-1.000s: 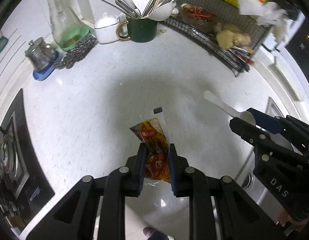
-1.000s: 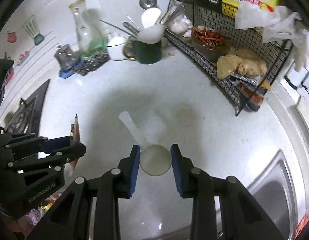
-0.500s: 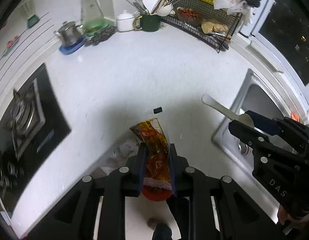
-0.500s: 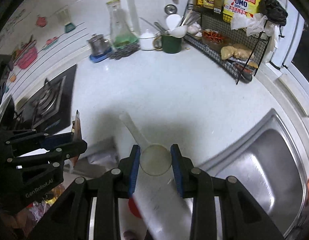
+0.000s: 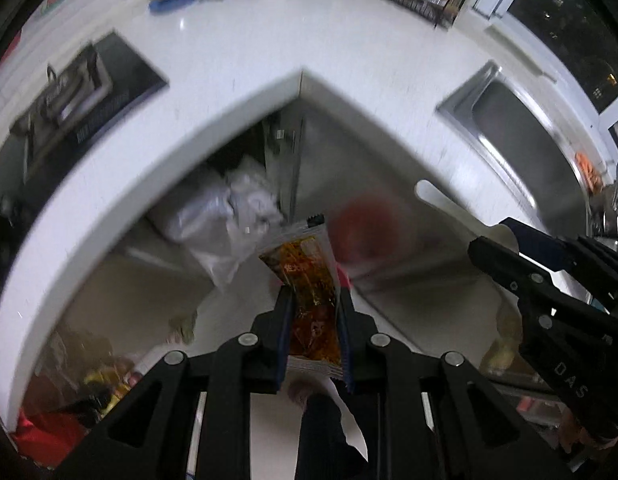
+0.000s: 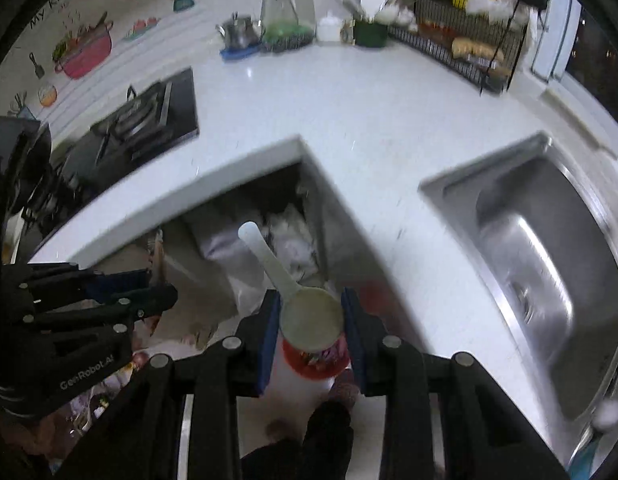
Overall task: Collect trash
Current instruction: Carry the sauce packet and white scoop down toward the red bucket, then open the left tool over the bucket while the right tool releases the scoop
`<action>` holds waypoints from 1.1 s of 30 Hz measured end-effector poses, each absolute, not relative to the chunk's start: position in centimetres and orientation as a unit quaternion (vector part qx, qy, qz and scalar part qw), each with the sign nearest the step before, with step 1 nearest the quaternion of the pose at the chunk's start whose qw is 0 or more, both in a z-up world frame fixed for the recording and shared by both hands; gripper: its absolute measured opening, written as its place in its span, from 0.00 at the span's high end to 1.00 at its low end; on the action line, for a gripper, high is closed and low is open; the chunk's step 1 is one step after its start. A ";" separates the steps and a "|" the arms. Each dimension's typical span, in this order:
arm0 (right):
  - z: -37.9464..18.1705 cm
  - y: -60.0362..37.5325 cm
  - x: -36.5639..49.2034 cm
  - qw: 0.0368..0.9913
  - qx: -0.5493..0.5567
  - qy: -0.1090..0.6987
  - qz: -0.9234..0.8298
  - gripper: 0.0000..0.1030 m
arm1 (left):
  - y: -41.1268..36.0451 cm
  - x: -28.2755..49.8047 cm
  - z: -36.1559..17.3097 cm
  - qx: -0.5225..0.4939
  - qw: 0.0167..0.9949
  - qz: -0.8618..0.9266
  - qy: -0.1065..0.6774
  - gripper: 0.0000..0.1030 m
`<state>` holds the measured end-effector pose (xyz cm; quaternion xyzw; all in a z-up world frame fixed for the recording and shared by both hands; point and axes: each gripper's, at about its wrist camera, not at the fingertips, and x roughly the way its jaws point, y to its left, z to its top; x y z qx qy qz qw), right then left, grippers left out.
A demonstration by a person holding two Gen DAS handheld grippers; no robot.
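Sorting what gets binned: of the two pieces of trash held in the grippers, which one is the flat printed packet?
The sauce sachet in the left gripper: flat, brown-red, printed. The right gripper holds a plain white plastic spoon instead.

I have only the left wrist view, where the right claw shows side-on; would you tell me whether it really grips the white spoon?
Observer: Yes. In the right wrist view the right claw is shut on the round bowl of the white spoon, with the handle pointing away from it.
Operator: Thank you. What shows beneath the bowl?
Observer: A red-topped container appears directly below the bowl, past the edge of the white counter.
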<state>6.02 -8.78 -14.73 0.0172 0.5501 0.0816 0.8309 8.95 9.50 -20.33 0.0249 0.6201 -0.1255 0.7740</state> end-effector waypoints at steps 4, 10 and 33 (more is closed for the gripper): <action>-18.1 -8.0 4.9 0.817 0.015 0.570 0.082 0.72 | 10.3 7.7 -24.7 0.019 0.759 -0.122 0.639 0.82; -26.2 -7.3 5.7 0.797 0.011 0.597 0.087 0.72 | 10.8 7.9 -33.9 0.016 0.739 -0.128 0.662 0.82; -59.1 -6.3 10.2 0.749 -0.007 0.660 0.068 0.72 | 9.7 11.5 -65.5 -0.020 0.714 -0.156 0.682 0.76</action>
